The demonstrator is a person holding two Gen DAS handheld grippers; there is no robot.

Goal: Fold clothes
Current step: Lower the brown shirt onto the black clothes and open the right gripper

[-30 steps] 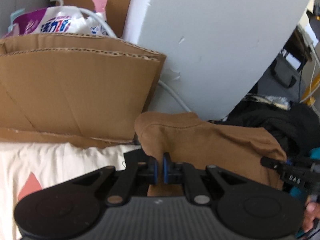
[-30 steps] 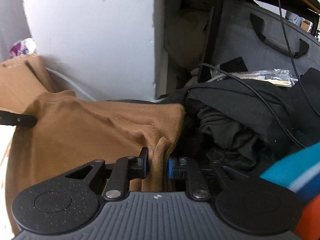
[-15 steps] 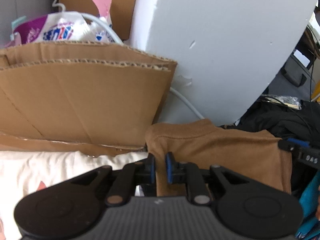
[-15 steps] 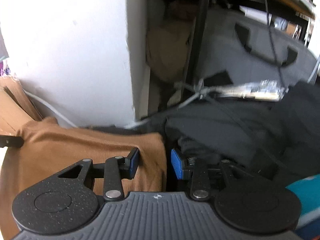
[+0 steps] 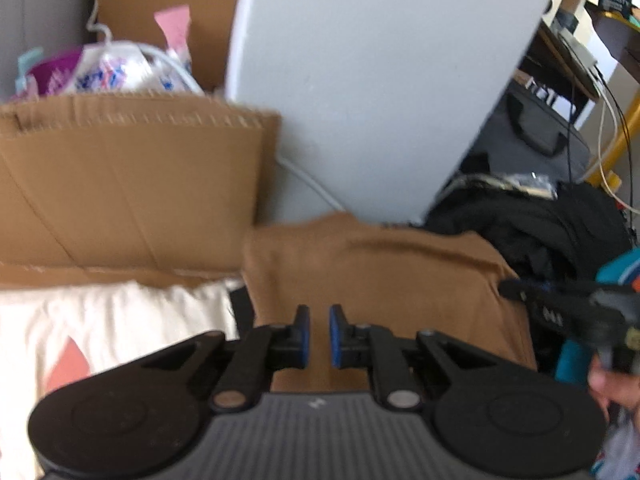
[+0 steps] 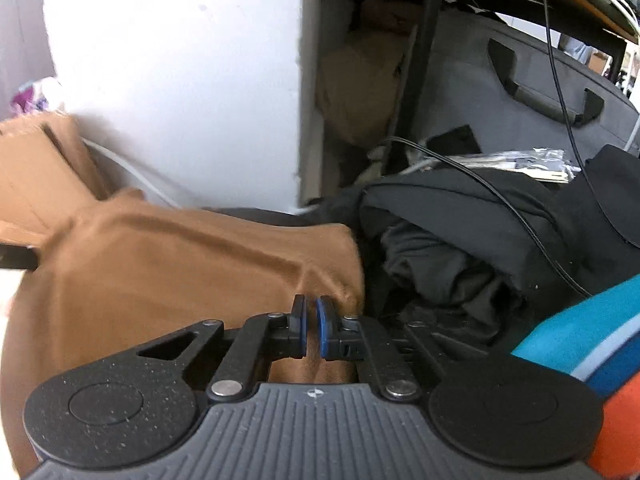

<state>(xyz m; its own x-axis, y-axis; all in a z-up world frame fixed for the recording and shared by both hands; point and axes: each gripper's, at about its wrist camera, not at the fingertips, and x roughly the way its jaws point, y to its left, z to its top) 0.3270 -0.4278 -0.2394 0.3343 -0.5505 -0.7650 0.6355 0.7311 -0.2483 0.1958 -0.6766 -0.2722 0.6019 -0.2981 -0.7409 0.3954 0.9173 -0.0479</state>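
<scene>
A: How do the fingers stand?

B: The left gripper (image 5: 319, 336) is slightly parted over the shirt (image 5: 372, 276), apparently holding nothing. The right gripper (image 6: 311, 328) looks nearly closed at the shirt's right corner; whether cloth is pinched cannot be told.

A: And the shirt?

B: It spreads left to right between both grippers, beside the black pile (image 6: 460, 240). Its near edge is hidden under the gripper bodies.

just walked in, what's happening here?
A person with two handheld grippers is folding a brown shirt. The left gripper is slightly open over the shirt, apparently gripping nothing. The right gripper is nearly shut at the shirt's right corner; whether it pinches fabric is unclear. Black clothes are piled to the right, and a cardboard box stands to the left.
</scene>
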